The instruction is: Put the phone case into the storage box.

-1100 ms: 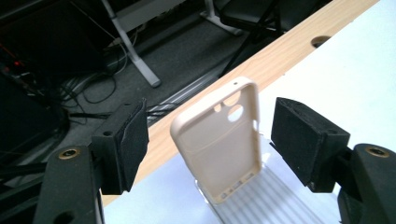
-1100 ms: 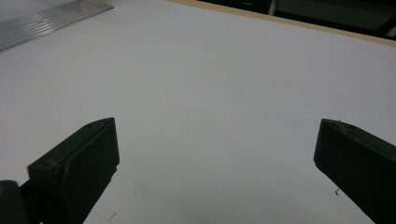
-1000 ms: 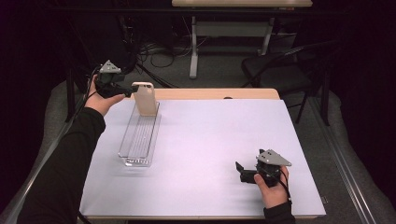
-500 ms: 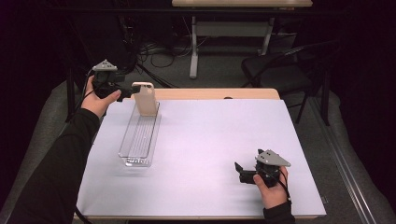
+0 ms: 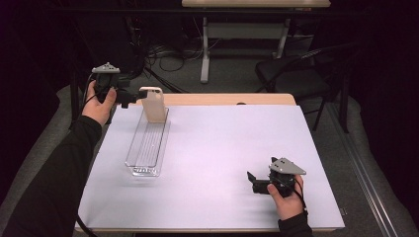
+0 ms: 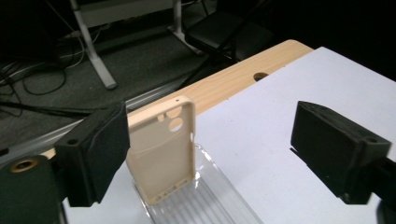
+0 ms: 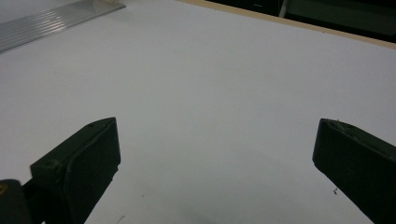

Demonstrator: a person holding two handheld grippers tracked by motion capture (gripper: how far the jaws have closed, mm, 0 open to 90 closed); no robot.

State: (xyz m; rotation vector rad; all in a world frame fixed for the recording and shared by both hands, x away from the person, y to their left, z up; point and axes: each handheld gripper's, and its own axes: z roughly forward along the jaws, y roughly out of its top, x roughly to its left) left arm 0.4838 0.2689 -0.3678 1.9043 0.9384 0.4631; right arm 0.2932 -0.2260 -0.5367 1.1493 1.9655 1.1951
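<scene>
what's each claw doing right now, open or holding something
Left claw: open, jaws just widened; the phone case stands free in the clear tray.
Right claw: open, holding nothing.

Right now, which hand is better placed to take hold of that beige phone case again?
Left. The left gripper hovers just beside the phone case, which stands at the far end of the clear tray, its jaws open, having just opened. The right gripper rests far off, near the table's front edge.
</scene>
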